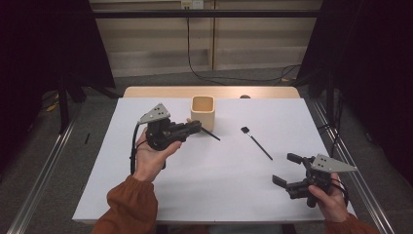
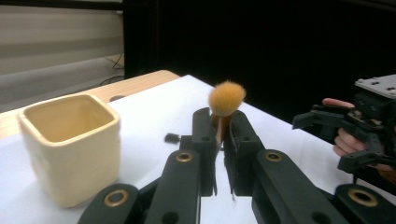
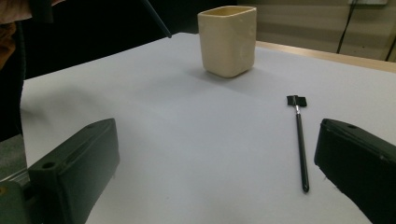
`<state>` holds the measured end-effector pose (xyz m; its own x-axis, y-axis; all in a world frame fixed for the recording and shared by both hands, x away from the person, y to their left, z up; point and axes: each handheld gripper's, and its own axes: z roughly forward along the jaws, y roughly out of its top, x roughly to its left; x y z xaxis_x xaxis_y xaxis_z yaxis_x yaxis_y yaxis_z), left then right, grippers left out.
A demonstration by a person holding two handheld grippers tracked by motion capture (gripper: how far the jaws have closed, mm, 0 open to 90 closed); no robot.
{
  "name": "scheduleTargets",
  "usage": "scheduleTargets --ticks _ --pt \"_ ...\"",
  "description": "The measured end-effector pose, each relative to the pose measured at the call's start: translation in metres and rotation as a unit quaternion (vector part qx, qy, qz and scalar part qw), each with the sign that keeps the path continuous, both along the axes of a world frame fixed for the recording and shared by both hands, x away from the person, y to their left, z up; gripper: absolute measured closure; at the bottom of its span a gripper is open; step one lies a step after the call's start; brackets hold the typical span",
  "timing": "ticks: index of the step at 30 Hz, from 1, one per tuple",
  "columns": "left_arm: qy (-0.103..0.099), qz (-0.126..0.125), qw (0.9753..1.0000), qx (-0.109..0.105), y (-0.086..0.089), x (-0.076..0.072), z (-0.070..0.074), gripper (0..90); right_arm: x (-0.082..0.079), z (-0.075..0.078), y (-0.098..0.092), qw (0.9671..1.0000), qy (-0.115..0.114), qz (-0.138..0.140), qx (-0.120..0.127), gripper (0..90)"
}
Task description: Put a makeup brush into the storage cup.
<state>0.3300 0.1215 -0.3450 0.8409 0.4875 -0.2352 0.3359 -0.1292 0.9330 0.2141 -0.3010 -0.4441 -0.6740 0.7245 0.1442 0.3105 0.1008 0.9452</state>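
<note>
My left gripper (image 1: 197,126) is shut on a makeup brush with a fluffy orange head (image 2: 227,97). The brush's thin black handle (image 1: 211,134) sticks out towards the table's middle. The gripper hovers just in front of a cream square cup (image 1: 202,111), which stands upright and looks empty (image 2: 70,140). A second brush (image 1: 256,142), slim and black with a flat head, lies on the white table (image 1: 195,190) right of centre. My right gripper (image 1: 286,168) is held low at the near right, open, with nothing between its jaws (image 3: 217,140). The black brush (image 3: 299,137) lies just ahead of its right jaw.
A white sheet covers the table, with a wooden strip (image 1: 160,91) bare along the far edge and a small dark object (image 1: 245,96) on it. Dark curtains and metal floor rails flank the table. The sheet lies bare in front of both hands.
</note>
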Motion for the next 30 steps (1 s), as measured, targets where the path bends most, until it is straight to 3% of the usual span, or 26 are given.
scheduleTargets --ticks 2,9,11,18,27,30 --pt "0.005 0.004 0.9999 -0.01 0.002 0.004 0.002 83.9 0.001 -0.001 0.0 0.9999 0.003 -0.016 -0.004 0.0" --pt "-0.003 0.013 0.9999 -0.003 0.003 0.008 0.012 83.9 0.001 -0.001 -0.005 0.9991 0.002 -0.042 0.007 0.0" --pt "-0.004 0.016 0.9998 -0.011 0.002 0.011 0.015 83.9 0.001 -0.001 -0.005 0.9992 0.003 -0.04 0.006 0.0" --pt "-0.011 0.029 0.9995 -0.001 -0.001 0.02 0.023 83.9 0.001 -0.003 -0.003 0.9992 0.008 -0.04 0.004 0.6" --pt "-0.004 0.054 0.9985 0.008 -0.003 0.042 0.028 83.9 0.001 -0.003 -0.002 0.9992 0.003 -0.038 -0.004 0.0" --pt "0.002 0.062 0.9981 0.003 -0.001 0.049 0.027 83.9 0.001 -0.004 -0.001 0.9993 0.002 -0.036 -0.006 0.0"
